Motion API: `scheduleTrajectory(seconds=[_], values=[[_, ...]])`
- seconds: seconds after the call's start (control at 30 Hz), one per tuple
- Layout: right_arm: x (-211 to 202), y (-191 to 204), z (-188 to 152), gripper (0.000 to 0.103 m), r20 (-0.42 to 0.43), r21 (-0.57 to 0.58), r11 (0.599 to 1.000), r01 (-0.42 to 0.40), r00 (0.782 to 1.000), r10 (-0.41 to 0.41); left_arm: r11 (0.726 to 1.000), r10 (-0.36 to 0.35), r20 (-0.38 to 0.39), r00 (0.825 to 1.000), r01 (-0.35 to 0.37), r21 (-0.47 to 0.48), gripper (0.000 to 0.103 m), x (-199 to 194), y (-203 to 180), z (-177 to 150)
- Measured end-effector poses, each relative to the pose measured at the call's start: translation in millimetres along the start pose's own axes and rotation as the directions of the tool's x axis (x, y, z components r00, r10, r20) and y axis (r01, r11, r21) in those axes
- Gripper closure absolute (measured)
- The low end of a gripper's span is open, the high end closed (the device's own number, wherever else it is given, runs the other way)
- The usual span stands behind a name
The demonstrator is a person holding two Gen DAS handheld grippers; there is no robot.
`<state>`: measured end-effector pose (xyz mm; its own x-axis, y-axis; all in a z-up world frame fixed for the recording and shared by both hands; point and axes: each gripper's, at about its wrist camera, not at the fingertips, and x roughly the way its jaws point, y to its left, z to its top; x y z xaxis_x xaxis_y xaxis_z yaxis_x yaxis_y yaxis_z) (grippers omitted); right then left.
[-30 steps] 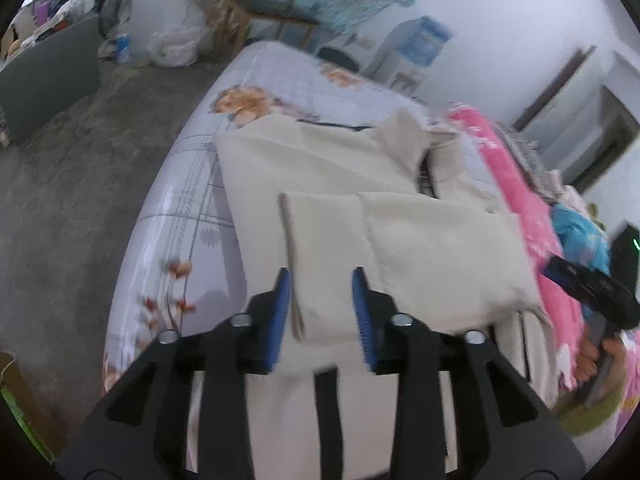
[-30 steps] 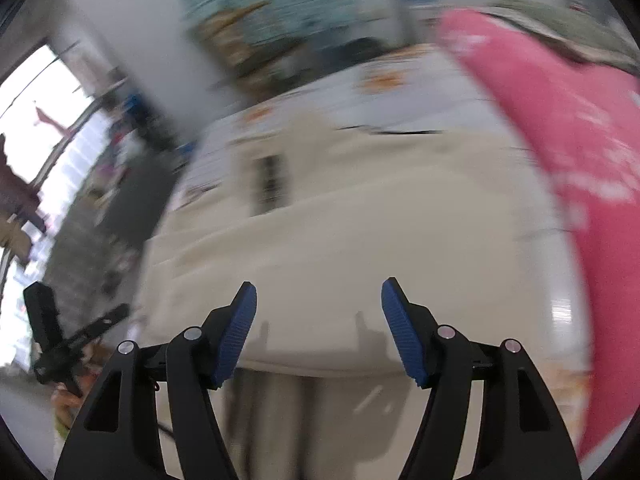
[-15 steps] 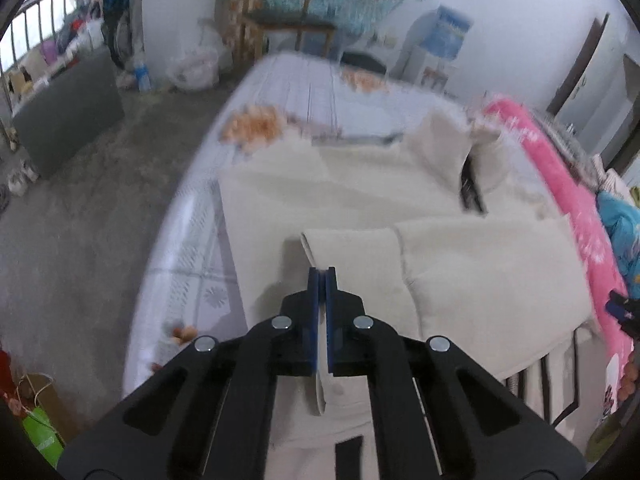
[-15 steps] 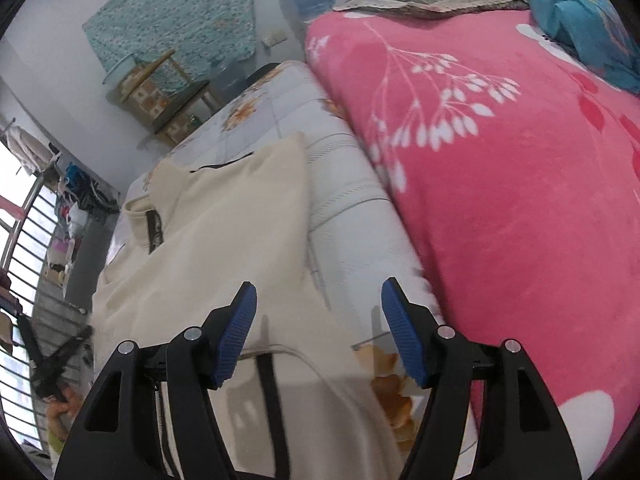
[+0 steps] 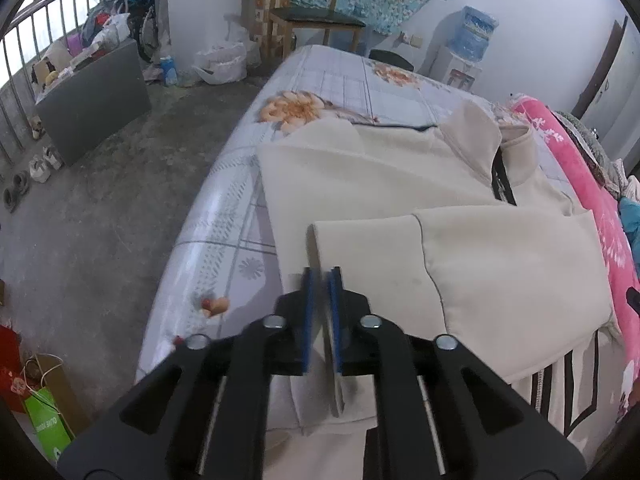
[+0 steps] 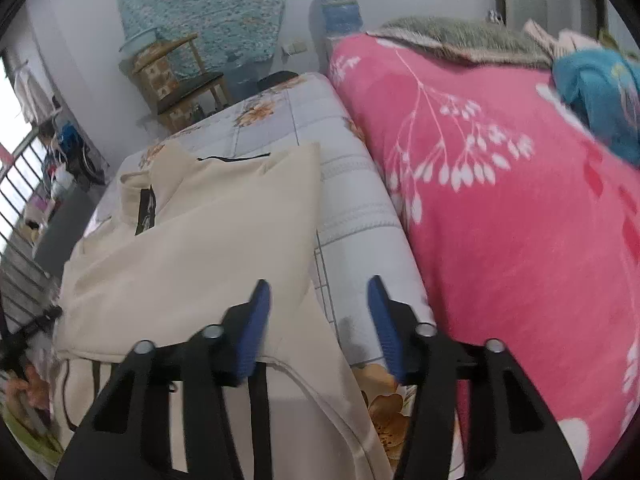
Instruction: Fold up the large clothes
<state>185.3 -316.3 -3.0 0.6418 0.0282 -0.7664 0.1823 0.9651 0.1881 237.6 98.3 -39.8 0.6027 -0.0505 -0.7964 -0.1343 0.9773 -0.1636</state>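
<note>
We look down on a cream jacket (image 5: 360, 168) spread across a bed (image 5: 336, 84) with a pale floral sheet, its collar toward the far end and a black zip line showing at the neck. One sleeve (image 5: 500, 272) lies folded across the body of the garment, its cuff end reaching toward the camera.

Our left claw (image 5: 321, 280) has just been easing apart by a sliver after clamping; its blue pads stand nearly together, and the edge of the sleeve cuff runs up between them, gripped by the look of it, though the gap is narrow and slightly blurred.

Our right claw (image 6: 318, 292) has just been closing, yet its blue pads stand well apart with nothing pressed between them. It hangs over the jacket's right side, the left pad above cream cloth, the right pad above bare sheet just beside the garment's edge.

A pink blanket (image 6: 500, 220) with white sprigs lies heaped along the bed's far side, near the jacket but apart from it. Beyond the bed stand a wooden chair (image 5: 316, 16) and a water dispenser (image 5: 468, 40) against the wall.
</note>
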Motion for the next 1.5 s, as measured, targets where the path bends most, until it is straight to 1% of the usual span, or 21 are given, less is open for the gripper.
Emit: scheduleTrajectory(seconds=[0.1, 0.17, 0.23, 0.3, 0.37, 0.43, 0.47, 0.53, 0.57, 0.7, 0.77, 0.83, 0.9, 0.97, 1.0, 1.1, 1.17, 1.2, 1.23, 1.37, 1.5], values=[[-10.4, 12.3, -5.5, 0.062, 0.005, -0.082, 0.997, -0.001, 1.0, 0.002, 0.999, -0.035, 0.075, 0.997, 0.034, 0.01, 0.086, -22.6, 0.0, 0.4], [-13.2, 25.2, -15.6, 0.062, -0.017, -0.189, 0.982, 0.015, 1.0, -0.018, 0.997, -0.072, 0.103, 0.992, 0.069, 0.031, 0.084, -33.7, -3.3, -1.9], [-11.7, 37.2, -29.0, 0.057, -0.037, -0.29, 0.956, 0.046, 0.998, -0.06, 0.992, -0.112, 0.088, 0.99, 0.107, 0.061, 0.084, -33.9, -10.6, -5.4], [-5.1, 43.3, -41.8, 0.053, -0.054, -0.36, 0.929, 0.089, 0.992, -0.116, 0.992, -0.099, 0.056, 0.994, 0.094, 0.088, 0.084, -26.3, -19.0, -9.5], [5.5, 38.4, -47.0, 0.053, -0.078, -0.377, 0.918, 0.125, 0.983, -0.166, 0.99, -0.075, 0.005, 0.997, 0.073, 0.124, 0.084, -10.9, -27.8, -15.8], [15.0, 24.4, -46.3, 0.053, -0.064, -0.372, 0.899, 0.232, 0.96, -0.274, 0.988, -0.036, -0.035, 0.999, 0.041, 0.149, 0.084, 2.1, -33.2, -23.5], [16.5, 10.2, -42.8, 0.053, -0.064, -0.33, 0.91, 0.25, 0.956, -0.286, 0.986, -0.026, -0.022, 0.999, 0.029, 0.162, 0.084, 2.8, -35.3, -27.3], [13.9, -15.3, -36.4, 0.053, -0.106, -0.191, 0.97, 0.149, 0.98, -0.171, 0.983, -0.012, -0.009, 1.0, 0.013, 0.184, 0.084, 2.0, -38.2, -30.7], [11.0, -24.9, -35.7, 0.053, -0.114, -0.139, 0.982, 0.126, 0.983, -0.142, 0.983, -0.012, -0.011, 1.0, 0.013, 0.185, 0.084, 1.4, -38.4, -31.0], [-1.5, -15.7, -41.2, 0.053, -0.11, -0.187, 0.968, 0.167, 0.976, -0.19, 0.985, -0.03, -0.018, 0.999, 0.033, 0.168, 0.084, -2.7, -34.1, -28.8], [-13.9, -4.9, -41.9, 0.051, -0.11, -0.203, 0.967, 0.155, 0.978, -0.179, 0.984, -0.04, -0.002, 0.999, 0.04, 0.171, 0.084, -10.8, -33.9, -27.8], [-28.9, 5.3, -37.0, 0.048, -0.086, -0.195, 0.976, 0.099, 0.989, -0.118, 0.981, -0.049, 0.013, 0.999, 0.046, 0.19, 0.084, -17.4, -37.5, -26.7], [-41.0, 19.1, -29.4, 0.043, -0.053, -0.163, 0.987, 0.011, 0.998, -0.02, 0.978, -0.05, 0.005, 0.999, 0.048, 0.201, 0.082, -16.3, -41.8, -27.6], [-37.8, 35.6, -23.0, 0.042, -0.048, -0.146, 0.986, -0.077, 0.996, 0.071, 0.978, -0.047, -0.028, 0.998, 0.052, 0.204, 0.076, -9.4, -45.8, -31.1], [-31.7, 42.9, -20.4, 0.042, -0.047, -0.146, 0.985, -0.089, 0.995, 0.083, 0.978, -0.037, -0.044, 0.998, 0.045, 0.204, 0.075, -5.2, -47.3, -32.7], [2.1, 63.7, -21.8, 0.042, -0.079, -0.142, 0.982, -0.122, 0.991, 0.111, 0.973, 0.001, -0.029, 1.0, 0.006, 0.231, 0.071, -3.4, -51.9, -38.1], [29.0, 71.7, -26.9, 0.042, -0.115, -0.164, 0.984, -0.068, 0.992, 0.049, 0.973, 0.017, -0.032, 0.999, -0.009, 0.232, 0.062, -4.8, -52.2, -37.1], [44.7, 72.7, -31.0, 0.039, -0.146, -0.18, 0.983, -0.036, 0.989, 0.009, 0.973, 0.021, -0.034, 0.999, -0.013, 0.229, 0.059, -6.6, -50.8, -36.4], [47.7, 72.2, -31.5, 0.033, -0.145, -0.172, 0.984, -0.036, 0.989, 0.011, 0.974, 0.021, -0.036, 0.999, -0.012, 0.224, 0.055, -9.5, -49.3, -36.0], [24.2, 68.2, -33.5, 0.033, -0.136, -0.122, 0.993, -0.01, 0.991, -0.007, 0.976, 0.007, -0.013, 1.0, -0.004, 0.216, 0.036, -38.0, -44.5, -39.6], [-18.0, 77.8, -52.9, 0.031, -0.122, -0.135, 0.988, -0.072, 0.991, 0.055, 0.971, -0.021, -0.019, 1.0, 0.025, 0.238, 0.025, -68.2, -47.5, -56.7]])
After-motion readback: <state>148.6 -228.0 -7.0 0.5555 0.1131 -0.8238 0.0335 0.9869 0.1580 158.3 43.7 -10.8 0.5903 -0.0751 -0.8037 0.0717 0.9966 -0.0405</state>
